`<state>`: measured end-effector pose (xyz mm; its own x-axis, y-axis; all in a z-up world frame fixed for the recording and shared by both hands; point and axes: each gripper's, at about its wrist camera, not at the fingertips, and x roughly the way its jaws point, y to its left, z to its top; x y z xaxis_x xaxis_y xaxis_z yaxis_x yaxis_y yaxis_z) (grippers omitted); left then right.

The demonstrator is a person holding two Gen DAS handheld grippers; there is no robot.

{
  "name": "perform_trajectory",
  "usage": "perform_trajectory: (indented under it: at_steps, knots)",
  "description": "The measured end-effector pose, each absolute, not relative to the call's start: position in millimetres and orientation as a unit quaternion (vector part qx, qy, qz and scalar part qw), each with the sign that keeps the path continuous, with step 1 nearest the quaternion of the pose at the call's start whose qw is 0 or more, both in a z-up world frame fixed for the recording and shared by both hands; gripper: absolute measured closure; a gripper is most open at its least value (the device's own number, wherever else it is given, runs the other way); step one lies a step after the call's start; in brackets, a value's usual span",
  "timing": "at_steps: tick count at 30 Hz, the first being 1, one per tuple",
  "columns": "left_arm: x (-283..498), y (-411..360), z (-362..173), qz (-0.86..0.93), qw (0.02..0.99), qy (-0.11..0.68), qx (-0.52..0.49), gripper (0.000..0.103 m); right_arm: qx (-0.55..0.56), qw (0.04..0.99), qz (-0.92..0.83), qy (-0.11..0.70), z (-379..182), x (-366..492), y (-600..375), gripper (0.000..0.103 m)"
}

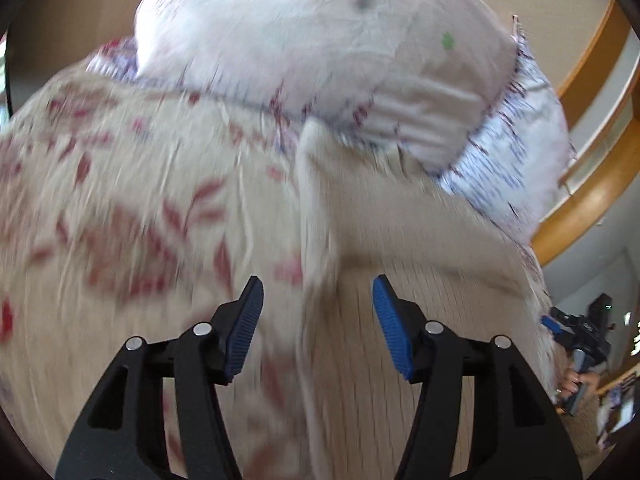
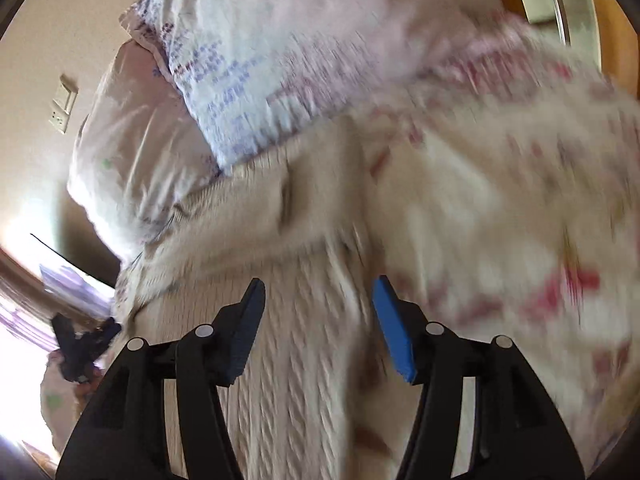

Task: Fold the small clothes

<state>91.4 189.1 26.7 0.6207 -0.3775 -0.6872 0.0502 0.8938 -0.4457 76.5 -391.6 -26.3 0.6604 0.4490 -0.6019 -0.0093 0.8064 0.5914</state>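
Note:
A cream ribbed knit garment lies spread on a bed, partly folded, with a raised fold edge running down its middle. It also shows in the right wrist view. My left gripper is open just above the garment, its blue pads either side of the fold. My right gripper is open above the knit, empty. The right gripper also appears far right in the left wrist view. The left gripper appears at the left edge of the right wrist view. Both views are motion-blurred.
A cream bedspread with red leaf print covers the bed. A white pillow and a blue-patterned pillow lie at the head. A wooden headboard curves at the right. A wall switch is on the wall.

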Motion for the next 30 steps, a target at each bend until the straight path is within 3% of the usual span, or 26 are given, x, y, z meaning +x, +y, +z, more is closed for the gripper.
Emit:
perform_trajectory:
  at_steps: [12, 20, 30]
  knots:
    - [7.5, 186.9, -1.1, -0.174, 0.856, 0.422, -0.245, 0.049, 0.337, 0.822, 0.211, 0.408, -55.9, 13.0, -373.5, 0.059]
    - [-32.9, 172.9, -8.7, -0.23, 0.829, 0.431, -0.272, 0.066, 0.343, 0.801, 0.281, 0.402, -62.6, -20.3, -354.3, 0.072]
    - [-59.3, 159.4, -11.5, -0.245, 0.817, 0.447, -0.271, 0.077, 0.301, 0.807, 0.317, 0.397, -62.8, -48.9, -339.0, 0.084]
